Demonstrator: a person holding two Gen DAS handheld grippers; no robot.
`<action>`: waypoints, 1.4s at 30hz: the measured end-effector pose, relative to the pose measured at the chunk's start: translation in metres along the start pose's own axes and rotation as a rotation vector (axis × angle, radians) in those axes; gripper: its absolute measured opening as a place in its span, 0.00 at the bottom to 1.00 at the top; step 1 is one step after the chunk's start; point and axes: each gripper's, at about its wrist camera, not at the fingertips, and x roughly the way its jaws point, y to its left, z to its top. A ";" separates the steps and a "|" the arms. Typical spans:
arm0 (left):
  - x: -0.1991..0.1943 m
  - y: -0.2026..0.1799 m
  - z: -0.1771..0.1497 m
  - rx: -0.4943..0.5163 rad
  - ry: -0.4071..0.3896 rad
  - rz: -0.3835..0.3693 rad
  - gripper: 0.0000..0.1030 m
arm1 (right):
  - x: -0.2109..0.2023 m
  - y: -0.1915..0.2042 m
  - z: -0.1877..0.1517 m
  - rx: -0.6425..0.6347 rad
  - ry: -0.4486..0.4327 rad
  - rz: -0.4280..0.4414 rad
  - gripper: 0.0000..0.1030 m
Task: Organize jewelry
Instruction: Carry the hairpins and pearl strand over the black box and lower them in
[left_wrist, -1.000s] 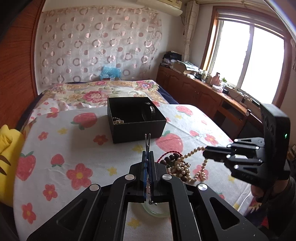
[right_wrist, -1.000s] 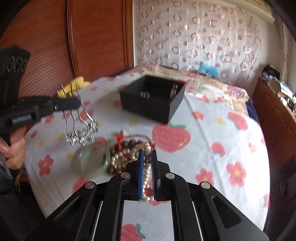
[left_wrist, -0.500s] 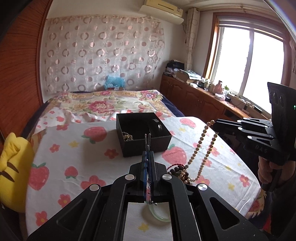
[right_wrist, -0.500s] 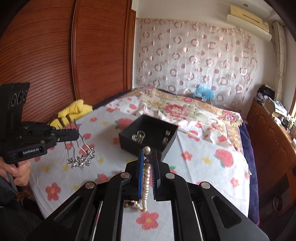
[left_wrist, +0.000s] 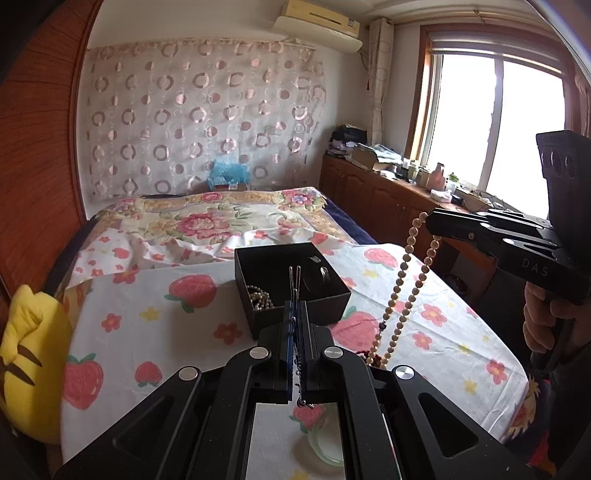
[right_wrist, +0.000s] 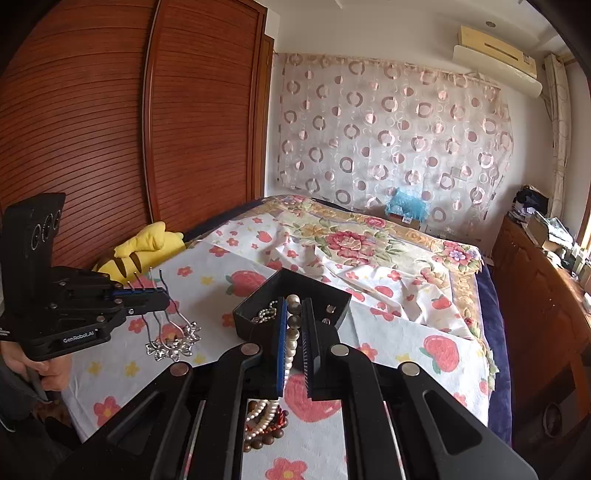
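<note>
My left gripper (left_wrist: 295, 308) is shut on the wire hooks of silver earrings (right_wrist: 173, 341), whose flower-shaped pendants dangle below its tips (right_wrist: 162, 297) over the tablecloth. My right gripper (right_wrist: 294, 325) is shut on a cream bead necklace (left_wrist: 400, 284). The strand hangs from its tips (left_wrist: 430, 221) down to a pile of dark and red beads (right_wrist: 264, 424) on the table. An open black box (left_wrist: 332, 308) stands between and beyond both grippers, with a pearl piece (left_wrist: 260, 295) and rings inside. A pale green bangle (left_wrist: 325, 445) lies under the left gripper.
The table wears a strawberry-print cloth (left_wrist: 147, 332). A yellow plush toy (left_wrist: 26, 354) sits at its left edge. A flowered bed (left_wrist: 207, 221) lies behind, a wooden wardrobe (right_wrist: 92, 129) to the left, and low wooden cabinets (left_wrist: 373, 199) stand under the window.
Both grippers have risen. The right one has lifted the bead necklace off the pile, so it now hangs in a long loop. The earrings stay pinched in the left gripper.
</note>
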 end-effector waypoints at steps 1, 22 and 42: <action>0.002 0.001 0.001 -0.002 0.001 -0.001 0.01 | 0.001 0.000 0.001 0.003 0.000 0.002 0.08; 0.048 0.014 0.063 -0.009 0.022 -0.021 0.01 | 0.016 -0.030 0.073 0.008 -0.050 0.034 0.08; 0.092 0.033 0.075 -0.042 0.090 -0.013 0.01 | 0.049 -0.046 0.103 0.001 -0.041 0.071 0.09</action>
